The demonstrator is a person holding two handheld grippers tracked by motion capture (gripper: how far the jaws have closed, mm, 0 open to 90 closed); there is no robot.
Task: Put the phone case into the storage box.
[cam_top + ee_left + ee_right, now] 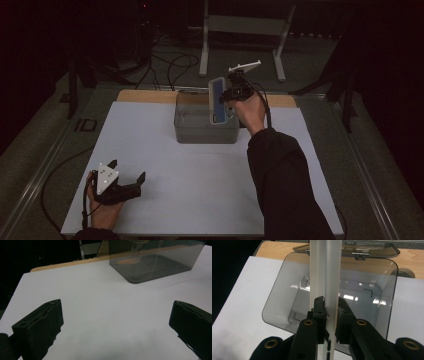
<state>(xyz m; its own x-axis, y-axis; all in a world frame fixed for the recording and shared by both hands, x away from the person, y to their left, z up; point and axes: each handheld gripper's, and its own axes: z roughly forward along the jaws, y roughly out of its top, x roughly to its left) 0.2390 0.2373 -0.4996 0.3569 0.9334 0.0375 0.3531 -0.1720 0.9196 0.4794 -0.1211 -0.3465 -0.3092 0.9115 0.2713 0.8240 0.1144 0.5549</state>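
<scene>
Case point(217, 100) pinched in right tool point(331, 312) above bin point(200, 131).
Left tool point(128, 171) spread, resting on tabletop point(200, 185), well apart.

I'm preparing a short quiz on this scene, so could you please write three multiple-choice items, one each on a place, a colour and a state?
1. Where does the clear box stand?
A. far middle of the white sheet
B. at its near left corner
C. on the floor

2. What colour is the inner face of the flat case held over the box?
A. red
B. blue
C. green

3. How stands the left gripper?
A. shut on the case
B. shut on nothing
C. open, nothing between its jaws

Key: 1 A, the high view shows it there; 2 B, blue faces the camera; 3 C, its jaws stand wide over bare sheet.
</scene>
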